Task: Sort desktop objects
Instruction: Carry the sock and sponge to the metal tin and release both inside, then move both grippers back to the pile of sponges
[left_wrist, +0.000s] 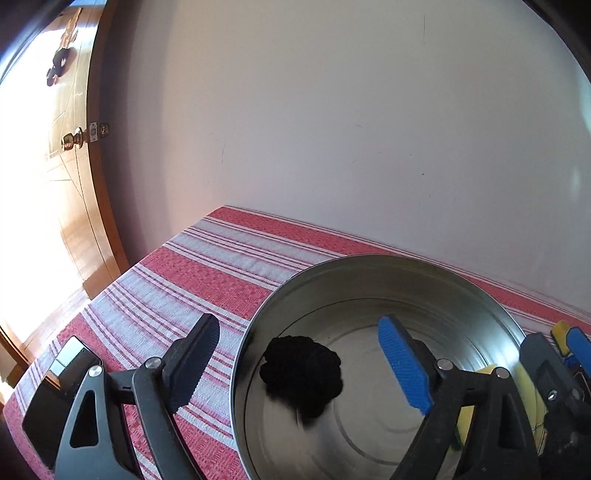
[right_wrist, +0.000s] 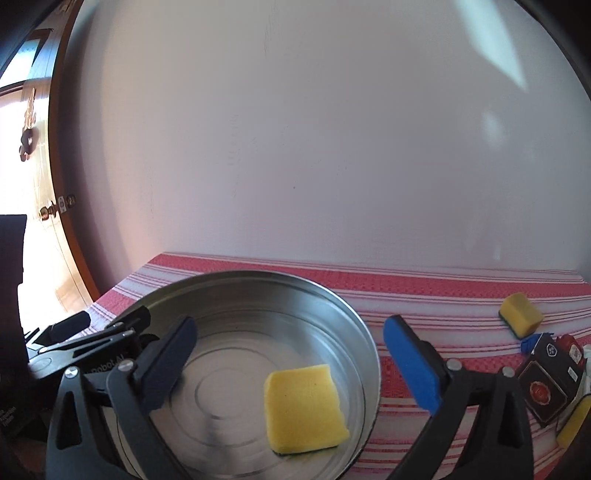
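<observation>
inside the metal tin (right_wrist: 354, 321) lie a yellow sponge (right_wrist: 304, 408) and black bundle (left_wrist: 301, 373); both claws gape empty.

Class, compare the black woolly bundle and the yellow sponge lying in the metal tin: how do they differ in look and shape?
The black woolly bundle is dark, rounded and lumpy; the yellow sponge is bright, flat and roughly square. The bundle looks knitted, the sponge smooth and foamy with a dark underside. Both lie loose inside the metal tin, gripped by neither tongs.

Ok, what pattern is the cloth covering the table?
Red and white stripes: the tablecloth has broad red bands with thin white lines, clearest in the right wrist view.
</observation>
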